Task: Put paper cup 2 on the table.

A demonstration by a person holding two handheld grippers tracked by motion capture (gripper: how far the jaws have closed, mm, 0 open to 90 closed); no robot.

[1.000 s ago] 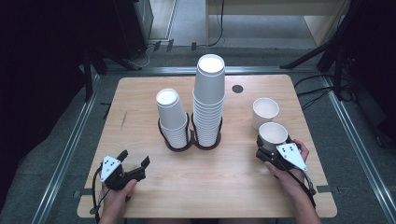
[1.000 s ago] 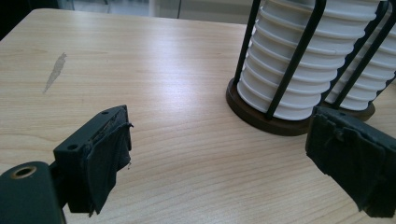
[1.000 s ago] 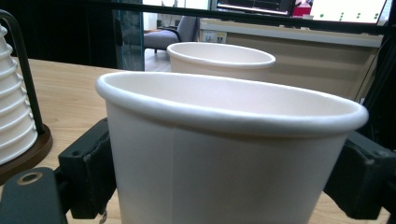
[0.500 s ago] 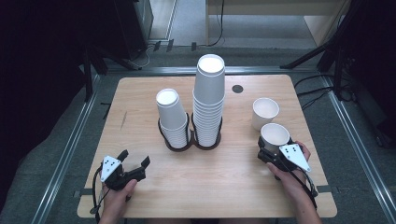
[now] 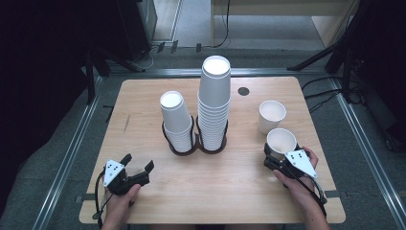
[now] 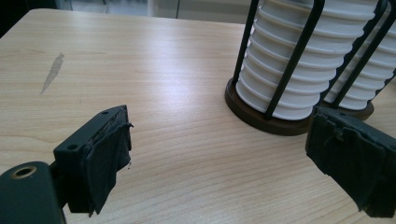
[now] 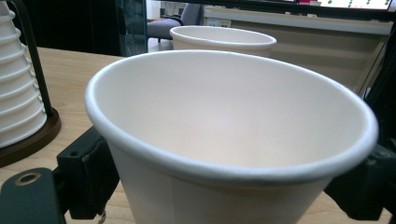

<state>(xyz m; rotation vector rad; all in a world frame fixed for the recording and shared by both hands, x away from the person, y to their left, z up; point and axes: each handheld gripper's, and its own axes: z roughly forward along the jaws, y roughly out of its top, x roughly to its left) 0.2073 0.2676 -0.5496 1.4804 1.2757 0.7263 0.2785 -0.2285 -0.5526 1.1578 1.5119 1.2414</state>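
A white paper cup [image 5: 281,141] stands upright on the wooden table [image 5: 143,105] at the right, and my right gripper [image 5: 281,154] is shut on its lower wall. In the right gripper view the cup [image 7: 233,121] sits between both jaws, which press on its sides. A second loose cup [image 5: 272,115] stands just behind it, apart. My left gripper [image 5: 139,162] rests open near the front left edge with nothing between its fingers [image 6: 105,158]. Two stacks of cups, a short one [image 5: 176,120] and a tall one [image 5: 214,100], stand in a black wire holder [image 5: 184,149] at mid-table.
A round black hole [image 5: 243,91] marks the table behind the tall stack. The holder's brown base [image 6: 261,119] lies close ahead and to the right of the left gripper. Metal floor rails [image 5: 72,153] run along both sides of the table.
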